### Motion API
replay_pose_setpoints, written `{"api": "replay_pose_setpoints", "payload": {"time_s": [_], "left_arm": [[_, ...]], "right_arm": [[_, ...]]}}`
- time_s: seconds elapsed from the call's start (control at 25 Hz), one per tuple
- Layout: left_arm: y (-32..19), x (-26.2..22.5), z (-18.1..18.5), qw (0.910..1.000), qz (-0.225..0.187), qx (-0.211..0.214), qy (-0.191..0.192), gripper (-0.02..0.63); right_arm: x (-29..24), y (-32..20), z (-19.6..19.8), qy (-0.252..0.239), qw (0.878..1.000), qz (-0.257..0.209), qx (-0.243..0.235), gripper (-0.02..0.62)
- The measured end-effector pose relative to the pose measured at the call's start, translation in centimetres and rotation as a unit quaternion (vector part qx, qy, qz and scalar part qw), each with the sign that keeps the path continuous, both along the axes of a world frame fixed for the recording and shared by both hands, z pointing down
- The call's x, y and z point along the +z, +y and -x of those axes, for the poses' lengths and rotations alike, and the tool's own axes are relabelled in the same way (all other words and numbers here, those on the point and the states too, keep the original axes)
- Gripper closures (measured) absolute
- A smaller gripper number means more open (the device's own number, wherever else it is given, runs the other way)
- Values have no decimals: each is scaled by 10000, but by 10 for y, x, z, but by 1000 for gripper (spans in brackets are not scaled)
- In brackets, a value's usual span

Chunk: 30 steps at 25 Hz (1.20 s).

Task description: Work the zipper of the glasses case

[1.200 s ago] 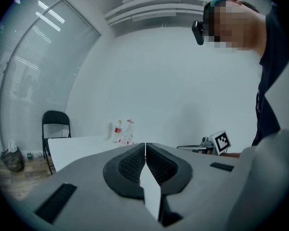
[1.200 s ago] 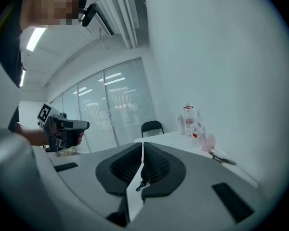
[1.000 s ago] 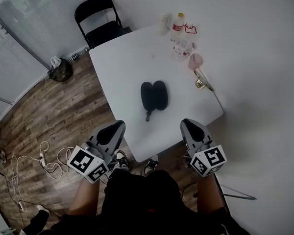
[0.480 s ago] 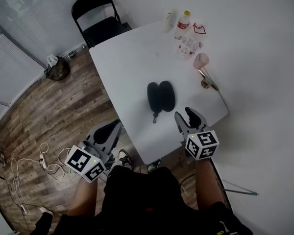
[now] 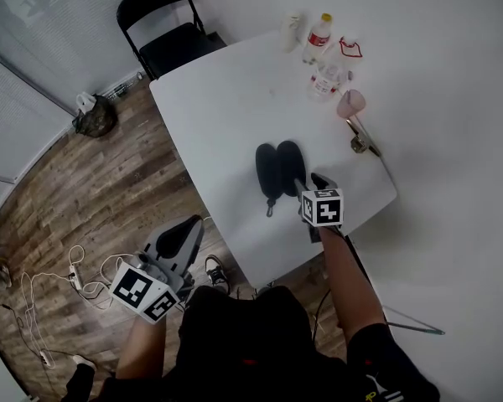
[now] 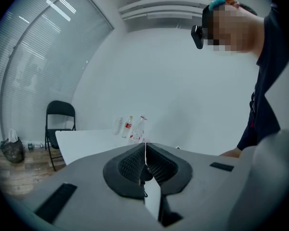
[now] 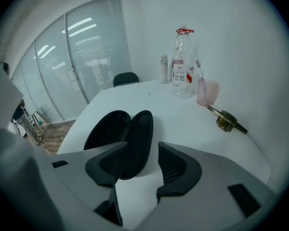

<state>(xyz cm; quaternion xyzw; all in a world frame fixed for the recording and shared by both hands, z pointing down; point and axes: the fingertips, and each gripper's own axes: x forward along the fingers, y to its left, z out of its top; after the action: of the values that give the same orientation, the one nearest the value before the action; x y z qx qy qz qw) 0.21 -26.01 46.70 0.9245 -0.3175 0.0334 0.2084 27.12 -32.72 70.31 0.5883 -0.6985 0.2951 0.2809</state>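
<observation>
Opening right gripper (image 5: 311, 182) jaws, near end of splayed glasses case (image 5: 278, 170) between them, unclamped; left gripper (image 5: 189, 224) closed, empty, off table (image 5: 218, 115) near-left.

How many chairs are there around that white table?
1: a black folding metal chair stands by the white table's far left corner; others may sit outside the views.

The right gripper (image 7: 143, 152) is opening its jaws, and the near end of the open black glasses case (image 7: 137, 129) lies between the pads, seemingly untouched by either. Farther across the white table (image 7: 149, 97), toward one o'clock, stand a bottle (image 7: 182, 73) and a pink cup (image 7: 207, 93).
</observation>
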Motion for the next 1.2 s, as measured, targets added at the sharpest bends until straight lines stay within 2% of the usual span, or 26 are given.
{"api": "replay_pose_setpoints", "payload": {"time_s": [0.12, 0.28, 0.4, 0.6, 0.8, 0.96, 1.08, 1.2], "left_arm": [[-4, 7, 3, 10000, 53, -38, -59, 581], [-2, 10, 9, 9999, 130, -70, -45, 581], [-2, 13, 14, 9997, 193, -131, -57, 581], [-8, 13, 14, 9994, 271, -181, 75, 581], [-1, -3, 6, 9993, 131, 68, 333, 581], [2, -19, 3, 9986, 38, 127, 520, 581], [8, -33, 2, 9973, -21, 201, 712, 580], [21, -49, 3, 9950, -68, 276, 962, 580]], "right_arm": [[20, -7, 0, 155, 9997, 201, 34, 396], [27, -7, -4, 318, 9988, 289, 216, 510], [27, -9, -7, 50, 9985, 271, 463, 551], [3, -9, -4, -410, 9973, 30, 613, 561], [-57, 6, 11, -1456, 9855, -475, 737, 563], [-127, 18, 31, -2299, 9673, -927, 541, 563], [-177, 28, 45, -2613, 9564, -1269, 301, 563], [-220, 47, 60, -2665, 9514, -1543, -5, 563]]}}
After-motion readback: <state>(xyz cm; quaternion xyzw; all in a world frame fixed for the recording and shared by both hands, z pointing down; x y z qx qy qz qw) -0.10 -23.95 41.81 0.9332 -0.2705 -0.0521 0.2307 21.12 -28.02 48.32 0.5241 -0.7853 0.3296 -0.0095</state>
